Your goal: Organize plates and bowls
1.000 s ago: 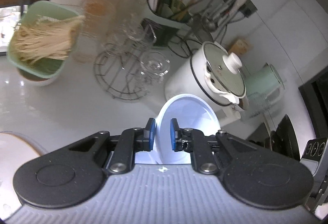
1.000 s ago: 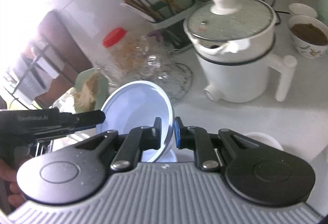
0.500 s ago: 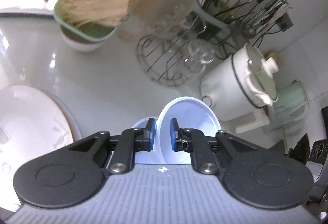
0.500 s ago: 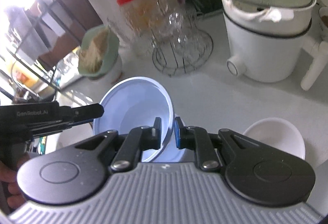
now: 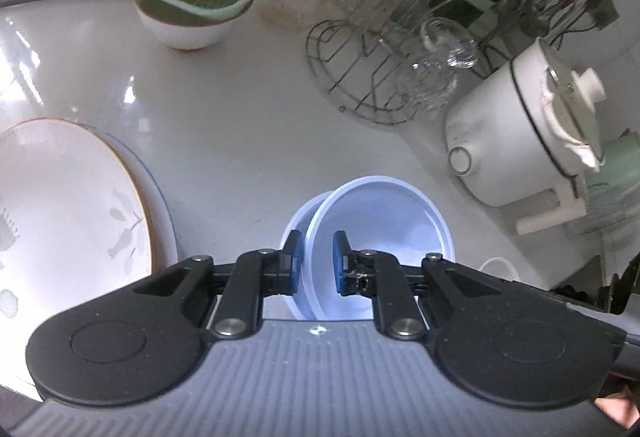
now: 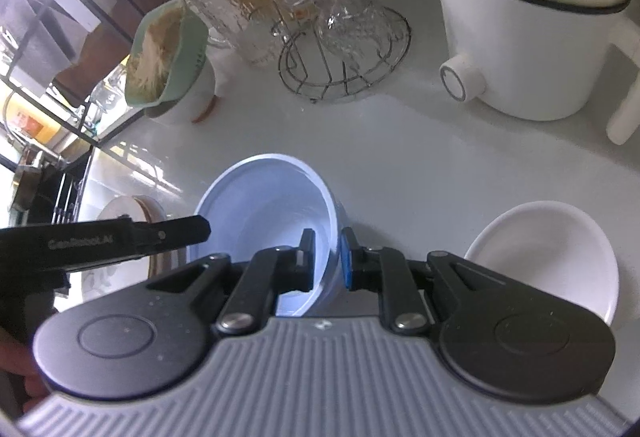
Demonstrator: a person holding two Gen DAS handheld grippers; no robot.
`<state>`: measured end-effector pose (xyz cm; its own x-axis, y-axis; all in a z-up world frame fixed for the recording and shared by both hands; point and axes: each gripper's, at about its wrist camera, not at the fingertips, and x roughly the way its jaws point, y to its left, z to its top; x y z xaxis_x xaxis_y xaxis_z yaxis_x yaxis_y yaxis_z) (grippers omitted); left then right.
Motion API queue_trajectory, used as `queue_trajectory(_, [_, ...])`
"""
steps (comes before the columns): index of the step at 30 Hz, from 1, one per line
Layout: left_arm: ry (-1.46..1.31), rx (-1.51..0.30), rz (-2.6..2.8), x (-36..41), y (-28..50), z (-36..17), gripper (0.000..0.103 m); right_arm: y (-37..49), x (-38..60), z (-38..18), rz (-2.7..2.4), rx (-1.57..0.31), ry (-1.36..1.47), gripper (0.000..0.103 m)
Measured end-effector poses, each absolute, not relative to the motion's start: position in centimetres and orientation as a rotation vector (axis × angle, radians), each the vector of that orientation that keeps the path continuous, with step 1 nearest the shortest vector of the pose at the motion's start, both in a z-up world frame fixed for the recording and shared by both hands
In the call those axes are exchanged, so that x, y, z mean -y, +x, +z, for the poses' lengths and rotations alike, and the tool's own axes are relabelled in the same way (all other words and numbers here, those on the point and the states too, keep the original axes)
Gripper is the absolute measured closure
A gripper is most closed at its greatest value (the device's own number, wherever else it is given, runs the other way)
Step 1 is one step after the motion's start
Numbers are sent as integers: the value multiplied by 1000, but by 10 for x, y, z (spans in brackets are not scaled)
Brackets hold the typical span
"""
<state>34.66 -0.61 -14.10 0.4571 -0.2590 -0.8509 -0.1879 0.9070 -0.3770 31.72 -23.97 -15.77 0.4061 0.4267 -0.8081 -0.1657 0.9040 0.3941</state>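
Both tools grip the same pale blue bowl (image 5: 384, 233) by its rim, from opposite sides. The left tool (image 5: 316, 263) is nearly closed, its blue pads pinching the rim on one side. The right tool (image 6: 325, 259) is likewise nearly closed on the opposite edge. The bowl hangs tilted, low over the white counter (image 5: 240, 125), and seems to sit partly in a second blue bowl (image 5: 298, 223) beneath it. A white bowl (image 6: 544, 257) stands just beside it on the counter, and a large patterned plate (image 5: 60, 205) lies on the other side.
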Motion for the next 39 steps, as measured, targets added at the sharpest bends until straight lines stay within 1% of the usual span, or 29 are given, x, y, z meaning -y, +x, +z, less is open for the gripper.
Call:
queue_trajectory(14, [-429, -1109, -4, 14, 348, -149, 86, 326, 234, -166, 410, -1118, 210, 85])
queue_trajectory(16, [-423, -1110, -3, 15, 348, -147, 80, 326, 234, -162, 414, -1108, 209, 85])
queue_trajectory(18, [-404, -1122, 8, 15, 349, -145, 61, 325, 234, -159, 411, -1102, 202, 79])
queue_trajectory(19, [-388, -1124, 12, 15, 349, -143, 60, 325, 234, -157, 410, -1098, 201, 74])
queue_trajectory(21, [-374, -1103, 20, 13, 347, -138, 60, 323, 235, -153, 414, -1083, 208, 73])
queue_trajectory(23, [-367, -1089, 16, 10, 345, -131, 60, 321, 236, -148, 401, -1072, 209, 69])
queue_trajectory(30, [-365, -1017, -34, 0, 338, -96, 60, 310, 242, -125, 372, -1007, 230, 69])
queue_trajectory(39, [-319, -902, -156, 2, 327, -43, 60, 286, 247, -78, 323, -863, 258, 69])
